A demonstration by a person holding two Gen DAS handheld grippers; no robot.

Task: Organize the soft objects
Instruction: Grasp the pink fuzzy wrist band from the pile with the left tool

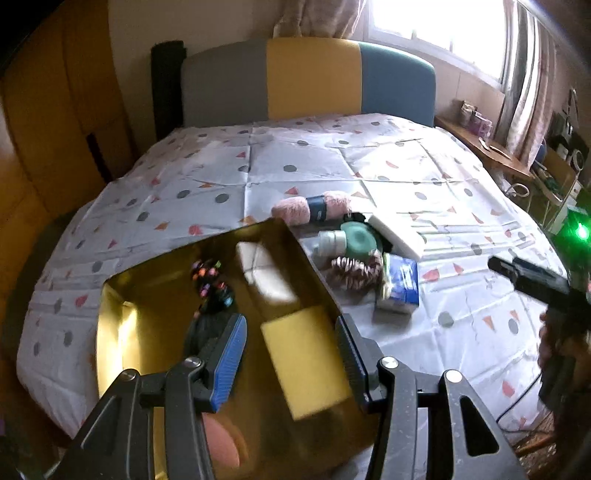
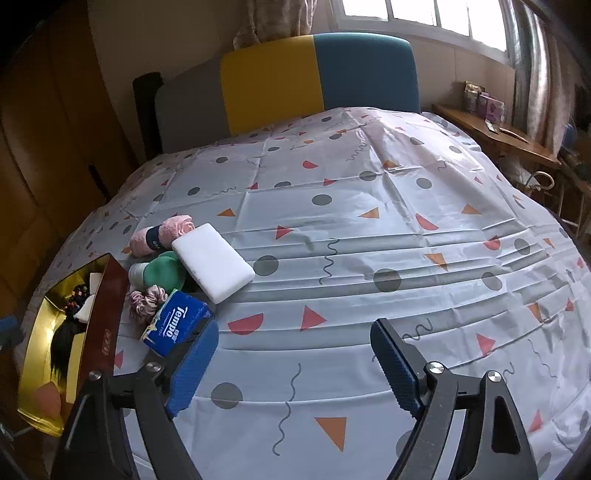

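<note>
Half sorted, with a heap waiting beside the box

Left view: my left gripper (image 1: 291, 343) hovers half open and empty above the sponge (image 1: 304, 360) in the gold box (image 1: 110, 332); dropping lower could knock the wall.
Right view: my right gripper (image 2: 293, 363) gapes wide and empty, one pad brushing the tissue pack (image 2: 177, 323); a careless close might shove the heap.

I'm holding my left gripper (image 1: 291, 354) half-open above the gold box (image 1: 155, 295), seemingly empty; my right gripper (image 2: 295, 354) is gaping beside it.

A headboard (image 2: 317, 77) in grey, yellow and blue panels stands against the far wall. A window (image 2: 417, 18) sits above it, curtains (image 2: 532, 70) hanging at its right. A wooden shelf (image 2: 491, 136) carrying small boxes runs beneath.
</note>
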